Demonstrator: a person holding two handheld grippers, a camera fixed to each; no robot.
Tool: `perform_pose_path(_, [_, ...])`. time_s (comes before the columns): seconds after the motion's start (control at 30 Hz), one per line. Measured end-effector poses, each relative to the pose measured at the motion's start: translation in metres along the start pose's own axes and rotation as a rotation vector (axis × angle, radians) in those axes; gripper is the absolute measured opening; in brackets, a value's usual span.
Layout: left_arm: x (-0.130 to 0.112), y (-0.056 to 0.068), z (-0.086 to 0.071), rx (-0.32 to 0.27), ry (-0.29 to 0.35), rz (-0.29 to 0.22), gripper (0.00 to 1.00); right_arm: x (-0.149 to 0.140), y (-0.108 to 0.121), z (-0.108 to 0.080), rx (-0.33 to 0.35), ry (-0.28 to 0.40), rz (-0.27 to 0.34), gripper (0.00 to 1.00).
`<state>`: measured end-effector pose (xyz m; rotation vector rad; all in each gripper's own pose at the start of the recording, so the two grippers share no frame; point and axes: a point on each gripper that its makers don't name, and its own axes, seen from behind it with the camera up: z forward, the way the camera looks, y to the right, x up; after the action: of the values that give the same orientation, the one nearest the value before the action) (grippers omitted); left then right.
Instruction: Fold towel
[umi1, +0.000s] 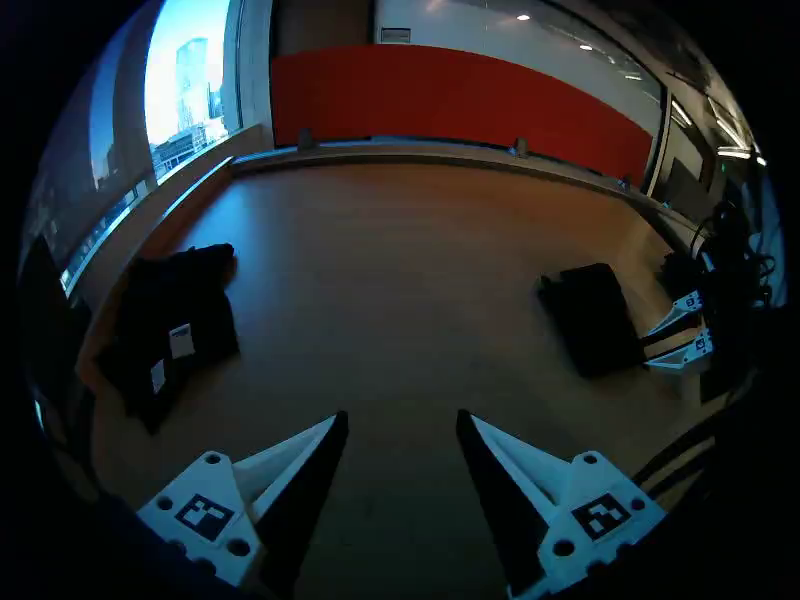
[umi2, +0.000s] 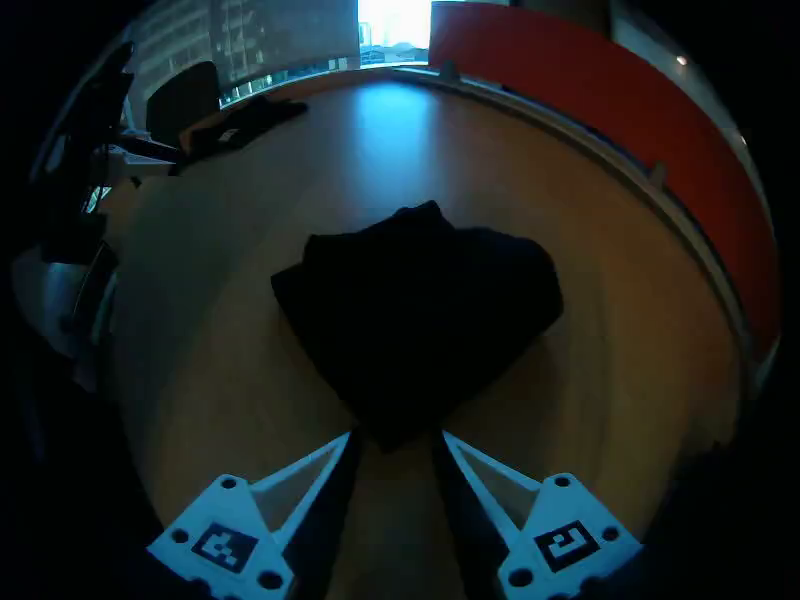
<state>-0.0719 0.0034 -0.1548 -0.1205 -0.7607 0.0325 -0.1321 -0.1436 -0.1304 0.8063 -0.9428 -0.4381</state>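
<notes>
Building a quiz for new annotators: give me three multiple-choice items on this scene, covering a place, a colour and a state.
1. Where is the dark towel? A. On the table, just ahead of the right tool. B. Over a chair. C. On the floor.
2. What colour is the wall panel? A. Green. B. Red. C. Yellow.
3. The left tool is: A. shut on the towel. B. shut on a cup. C. open, empty.
Answers: 1 A, its corner lies just before that tool; 2 B, a red band runs behind the table; 3 C, bare table shows in its gap.
</notes>
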Motion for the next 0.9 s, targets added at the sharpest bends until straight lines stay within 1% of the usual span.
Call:
perform_pose_path(0.17, [-0.0003,0.0003,-0.0002,-0.001,0.000,0.000,0.79,-0.0025,-0.0007,0.0008,0.000,0.000,0.010,0.40])
perform_pose_path(0.3, [-0.0010,0.0000,0.0000,-0.002,-0.002,0.001,0.79,-0.0035,-0.0021,0.0009,0.000,0.000,0.010,0.39])
perform_pose_path(0.5, [-0.0015,0.0002,0.0000,-0.003,-0.002,0.001,0.80,-0.0036,-0.0024,0.0004,0.000,0.001,0.014,0.32])
perform_pose_path(0.57, [-0.0018,0.0003,0.0002,-0.003,-0.003,0.000,0.79,-0.0035,-0.0026,0.0004,0.002,0.002,0.016,0.24])
perform_pose_path(0.67, [-0.0022,0.0003,0.0005,-0.004,-0.004,-0.002,0.79,-0.0033,-0.0035,0.0004,0.008,0.002,0.018,0.17])
perform_pose_path(0.77, [-0.0027,0.0004,0.0008,-0.004,-0.004,-0.004,0.79,-0.0034,-0.0042,0.0003,0.013,0.002,0.021,0.11])
perform_pose_path(0.9, [-0.0028,0.0004,0.0011,-0.004,-0.005,-0.004,0.79,-0.0042,-0.0043,0.0001,0.017,0.003,0.026,0.07])
